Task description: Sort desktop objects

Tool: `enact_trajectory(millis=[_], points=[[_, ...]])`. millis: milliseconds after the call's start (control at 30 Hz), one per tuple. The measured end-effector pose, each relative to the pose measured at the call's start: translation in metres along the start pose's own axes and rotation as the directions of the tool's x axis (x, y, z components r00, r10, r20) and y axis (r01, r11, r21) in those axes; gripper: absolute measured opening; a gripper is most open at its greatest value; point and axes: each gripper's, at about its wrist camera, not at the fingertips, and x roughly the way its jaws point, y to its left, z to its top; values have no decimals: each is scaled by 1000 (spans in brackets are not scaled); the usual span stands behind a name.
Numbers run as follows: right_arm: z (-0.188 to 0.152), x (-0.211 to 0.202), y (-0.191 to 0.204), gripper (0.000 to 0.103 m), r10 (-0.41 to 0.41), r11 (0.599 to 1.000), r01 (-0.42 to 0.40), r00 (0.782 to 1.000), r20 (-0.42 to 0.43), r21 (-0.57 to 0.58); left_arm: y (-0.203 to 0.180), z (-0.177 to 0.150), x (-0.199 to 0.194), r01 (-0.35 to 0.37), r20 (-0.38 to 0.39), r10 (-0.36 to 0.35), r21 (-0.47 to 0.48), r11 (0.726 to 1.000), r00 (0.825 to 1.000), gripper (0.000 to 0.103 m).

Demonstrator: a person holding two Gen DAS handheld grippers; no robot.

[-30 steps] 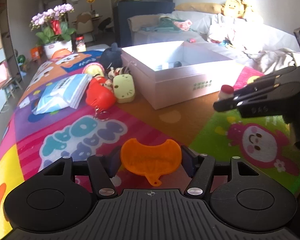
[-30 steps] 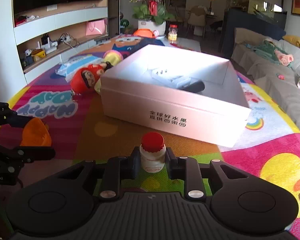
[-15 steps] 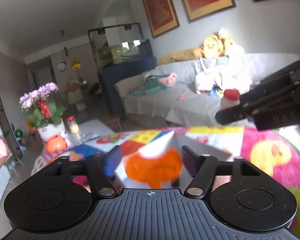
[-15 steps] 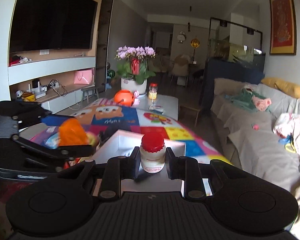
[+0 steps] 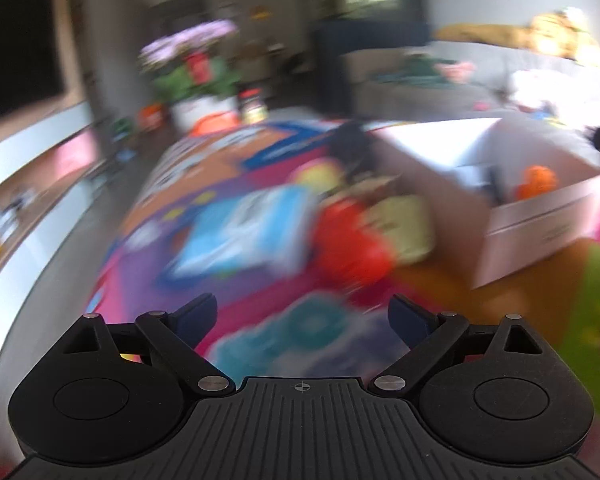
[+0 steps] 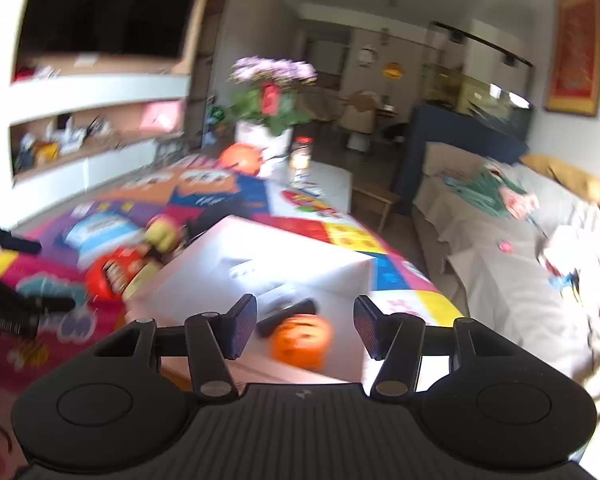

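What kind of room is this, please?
Most likely a home living room: a sofa with cushions, a dark television above shelves, and a potted flowering plant behind the colourful table.

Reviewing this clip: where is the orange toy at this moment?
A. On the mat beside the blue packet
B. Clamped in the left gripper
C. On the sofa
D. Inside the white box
D: the orange toy lies inside the white box, beyond the open right gripper.

Potted pink flowers [image 6: 271, 92] w/ jar [image 6: 301, 152] beside; TV [image 6: 104, 8] left, sofa [image 6: 512, 248] right.
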Motion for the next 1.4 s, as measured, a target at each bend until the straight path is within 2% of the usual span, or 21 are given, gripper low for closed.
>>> enact_trajectory(millis=[100, 200, 367, 433, 533, 667, 700, 767, 833, 933, 1000, 1067, 1133, 1267, 1333, 1400], points=[[0, 3, 33, 61, 62, 993, -60, 998, 12, -99, 23, -8, 3, -38, -20, 36, -122, 992, 999, 100], [3, 12, 71, 61, 110, 974, -103, 994, 21, -202, 28, -7, 8, -53, -42, 46, -193, 980, 998, 100], [10, 35, 132, 61, 198, 938, -193, 980, -13, -289, 42, -14, 0, -68, -19, 66, -320, 945, 998, 100], [9, 47, 158, 61, 201, 927, -197, 979, -21, -320, 52, -18, -3, -92, -7, 97, -396, 914, 995, 100], [6, 71, 187, 61, 170, 917, -163, 985, -12, -364, 65, -23, -6, -71, 8, 85, -478, 875, 996, 101], [9, 104, 206, 58, 123, 919, -137, 991, -61, -369, 65, -23, -8, -72, 15, 90, -479, 875, 996, 101], [10, 112, 206, 49, 118, 925, -142, 989, -88, -353, 65, -23, -8, -73, 15, 91, -476, 877, 996, 101], [13, 116, 202, 48, 127, 935, -158, 985, -116, -319, 65, -24, -8, -71, 17, 90, -476, 877, 996, 101], [12, 106, 192, 48, 175, 935, -208, 975, -134, -286, 65, -24, -8, -70, 16, 88, -478, 876, 996, 101], [6, 72, 170, 47, 304, 915, -339, 936, -178, -219, 63, -23, -8, -75, 14, 92, -468, 881, 996, 101], [-4, 43, 153, 47, 347, 900, -382, 919, -185, -212, 60, -23, -8, -76, 13, 91, -454, 888, 996, 101], [-14, 21, 133, 47, 333, 906, -367, 925, -181, -210, 57, -22, -7, -76, 10, 89, -434, 898, 996, 101], [-24, 5, 111, 45, 289, 930, -320, 941, -177, -181, 53, -20, -7, -79, 6, 90, -410, 909, 996, 101], [-45, -13, 66, 44, 152, 983, -165, 976, -154, -75, 41, -15, -4, -89, -8, 92, -334, 938, 996, 101], [-53, -18, 45, 55, 145, 989, -142, 979, -143, 30, 31, -12, -3, -84, -6, 86, -272, 959, 996, 101], [-61, -22, 28, 76, 132, 985, -117, 984, -116, 125, 20, -7, -2, -58, 5, 61, -221, 974, 998, 101]])
